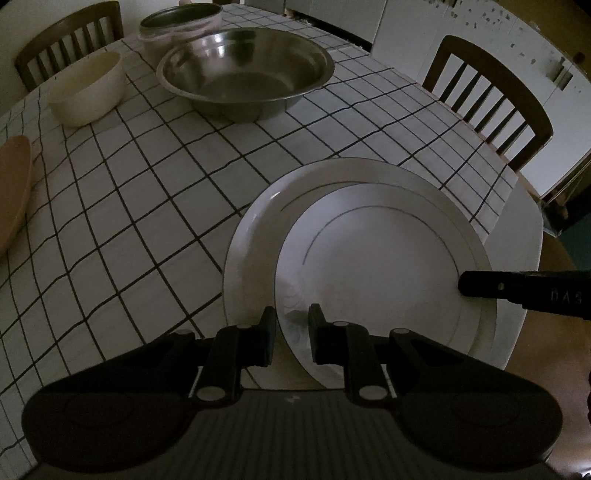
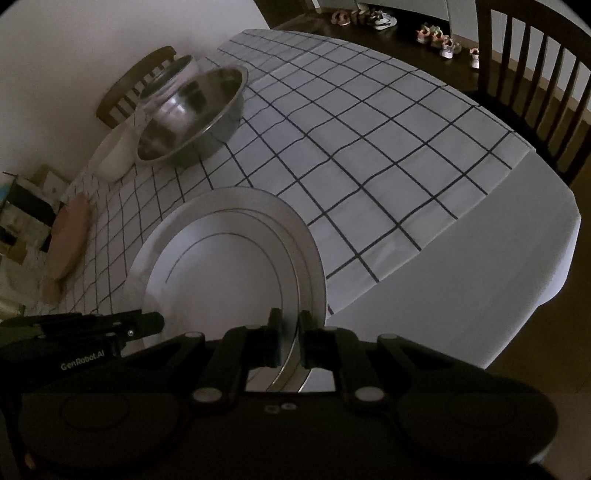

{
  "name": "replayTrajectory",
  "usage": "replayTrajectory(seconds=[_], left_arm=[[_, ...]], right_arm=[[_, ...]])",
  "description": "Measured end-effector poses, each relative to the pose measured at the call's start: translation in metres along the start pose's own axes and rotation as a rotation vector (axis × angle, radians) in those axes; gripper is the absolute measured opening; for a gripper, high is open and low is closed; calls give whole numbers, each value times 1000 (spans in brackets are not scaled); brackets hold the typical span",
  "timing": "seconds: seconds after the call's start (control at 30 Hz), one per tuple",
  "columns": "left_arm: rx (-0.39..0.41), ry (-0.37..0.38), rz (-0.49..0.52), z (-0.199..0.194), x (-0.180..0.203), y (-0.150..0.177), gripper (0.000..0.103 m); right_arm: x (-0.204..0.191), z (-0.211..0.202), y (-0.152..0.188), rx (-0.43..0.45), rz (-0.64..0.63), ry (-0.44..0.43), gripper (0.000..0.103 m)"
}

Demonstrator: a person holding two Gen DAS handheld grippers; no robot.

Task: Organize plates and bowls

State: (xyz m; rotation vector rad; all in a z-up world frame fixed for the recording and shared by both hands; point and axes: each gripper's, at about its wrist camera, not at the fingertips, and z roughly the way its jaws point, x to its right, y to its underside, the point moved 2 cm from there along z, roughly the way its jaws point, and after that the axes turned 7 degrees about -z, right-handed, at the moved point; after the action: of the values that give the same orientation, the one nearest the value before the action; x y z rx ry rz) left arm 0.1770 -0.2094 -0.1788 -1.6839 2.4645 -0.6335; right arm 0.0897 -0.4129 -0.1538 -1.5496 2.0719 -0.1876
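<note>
1. Nearest the left wrist camera, the left gripper is seen with its jaws narrowed onto the near rim of the smaller white plate, one finger on each side of the rim.
2. In the right wrist view, the right gripper is clamped almost fully together on the opposite rim of the same smaller white plate.
3. The smaller plate is held by both grippers over the larger white plate, inside its rim; whether the two plates touch cannot be told.
4. The larger plate is set on the checked tablecloth, near the table's edge.
5. Farther back, a steel bowl is placed beside a cream bowl, with a lidded container just behind them.
6. A tan plate is seen at the left edge of the cloth.
7. Wooden chairs are stood around the table.
</note>
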Motion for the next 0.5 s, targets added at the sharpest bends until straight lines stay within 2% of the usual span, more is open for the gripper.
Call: replayTrajectory(seconds=[0.5], left_arm=[[-10,38,-12,0,-7,-3,17]], right_arm=[[8,5,-4,-5,36,-34,9]])
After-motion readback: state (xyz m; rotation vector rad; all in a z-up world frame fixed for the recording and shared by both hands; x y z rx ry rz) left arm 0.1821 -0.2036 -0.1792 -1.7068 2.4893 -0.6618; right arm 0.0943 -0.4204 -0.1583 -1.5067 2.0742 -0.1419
